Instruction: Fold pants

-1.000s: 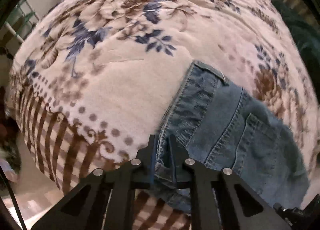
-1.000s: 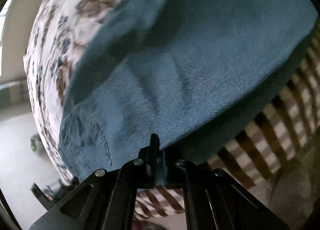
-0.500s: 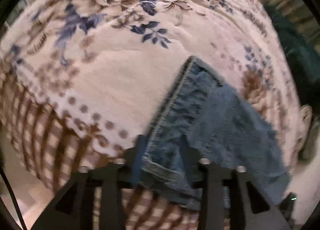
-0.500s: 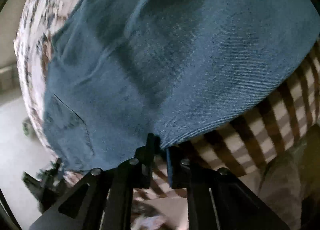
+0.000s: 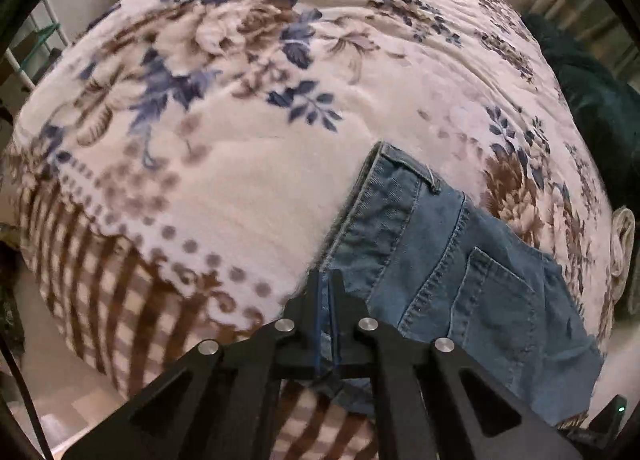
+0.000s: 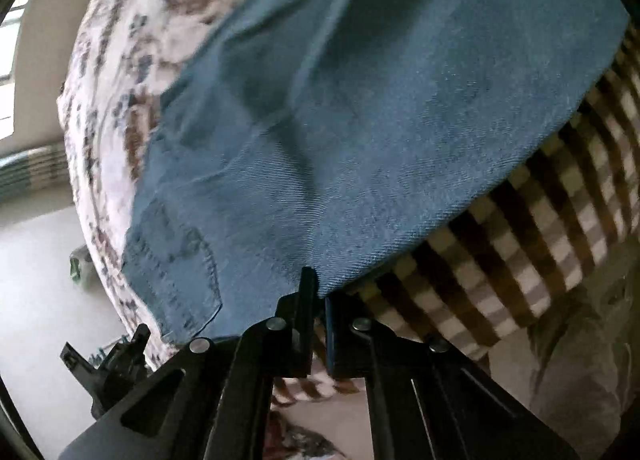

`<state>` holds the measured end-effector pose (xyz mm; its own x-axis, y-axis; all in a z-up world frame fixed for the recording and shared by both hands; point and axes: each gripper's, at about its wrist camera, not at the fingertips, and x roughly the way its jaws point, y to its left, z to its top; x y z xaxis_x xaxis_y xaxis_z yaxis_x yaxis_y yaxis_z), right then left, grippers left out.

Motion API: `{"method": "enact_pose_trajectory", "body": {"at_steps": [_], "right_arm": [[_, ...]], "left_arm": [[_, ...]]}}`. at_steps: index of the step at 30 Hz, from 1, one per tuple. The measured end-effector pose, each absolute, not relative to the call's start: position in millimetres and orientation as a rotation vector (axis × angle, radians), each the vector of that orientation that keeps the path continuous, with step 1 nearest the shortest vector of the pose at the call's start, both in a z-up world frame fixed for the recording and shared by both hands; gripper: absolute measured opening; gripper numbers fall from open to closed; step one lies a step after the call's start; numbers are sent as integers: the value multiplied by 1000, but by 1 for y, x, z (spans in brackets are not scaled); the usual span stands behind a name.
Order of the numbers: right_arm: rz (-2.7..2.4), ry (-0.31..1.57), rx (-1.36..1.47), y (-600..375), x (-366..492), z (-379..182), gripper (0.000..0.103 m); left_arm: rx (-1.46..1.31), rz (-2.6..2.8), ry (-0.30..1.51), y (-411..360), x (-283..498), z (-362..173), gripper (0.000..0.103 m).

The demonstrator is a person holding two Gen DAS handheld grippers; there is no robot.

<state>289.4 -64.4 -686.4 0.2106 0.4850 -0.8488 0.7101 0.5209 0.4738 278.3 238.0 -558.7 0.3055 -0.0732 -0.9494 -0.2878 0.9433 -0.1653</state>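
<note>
While both claws pinch denim, the scene reads so:
Pants (image 5: 472,272): blue jeans lying on the blanket (image 5: 248,179) near its checked border; waistband and back pocket face the left camera.
Left claw (image 5: 329,288): pressed together on the waistband edge, after a brief opening and re-closing.
Right claw (image 6: 318,292): nipped shut on the jeans' lower edge (image 6: 360,147), above the checked border; it too opened a little and closed again.
Blanket: cream, floral, brown checks at the edge.
</note>
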Motion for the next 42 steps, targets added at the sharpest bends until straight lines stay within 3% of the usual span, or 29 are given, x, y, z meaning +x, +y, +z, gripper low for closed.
{"method": "enact_pose_trajectory", "body": {"at_steps": [4,9,11,12,16,18,20,26,33,36,37,39,40,41,42], "right_arm": [[-202,1472,1070,-71,286,-676,4],[-181,1611,1075,-63,302,-714,6],[-178,1622,1108,-65,305,-721,9],[-173,1624,1111,-65,306,-723,11],[-164,1629,1148,-59,305,-728,15],[-161,1627,1147,-53,304,-730,15],[-172,1596,1108,-46,305,-723,11],[-166,1521,984,-37,299,-684,5],[-188,1667,965,-41,292,-713,5],[-154,1725,978,-46,298,-719,10],[-125,1735,968,-47,301,-713,12],[-69,1742,900,-50,307,-692,37],[-40,1736,870,-50,311,-680,56],[4,1717,853,-53,318,-665,66],[35,1703,847,-54,325,-655,66]], "left_arm": [[-378,117,1303,247,275,-570,3],[-582,61,1317,258,270,-592,37],[-634,47,1318,258,274,-600,65],[-648,47,1339,257,276,-608,66],[-604,79,1373,248,283,-623,65],[-541,83,1339,241,283,-613,46],[-417,97,1288,230,280,-595,10],[-418,132,1239,246,263,-565,10],[-331,168,1376,248,266,-607,14],[-287,184,1382,244,275,-590,19],[-250,203,1370,241,277,-577,26],[-188,207,1331,229,280,-551,27],[-149,214,1314,221,281,-541,33],[-121,215,1300,213,283,-534,57],[-96,209,1285,199,286,-526,74]]}}
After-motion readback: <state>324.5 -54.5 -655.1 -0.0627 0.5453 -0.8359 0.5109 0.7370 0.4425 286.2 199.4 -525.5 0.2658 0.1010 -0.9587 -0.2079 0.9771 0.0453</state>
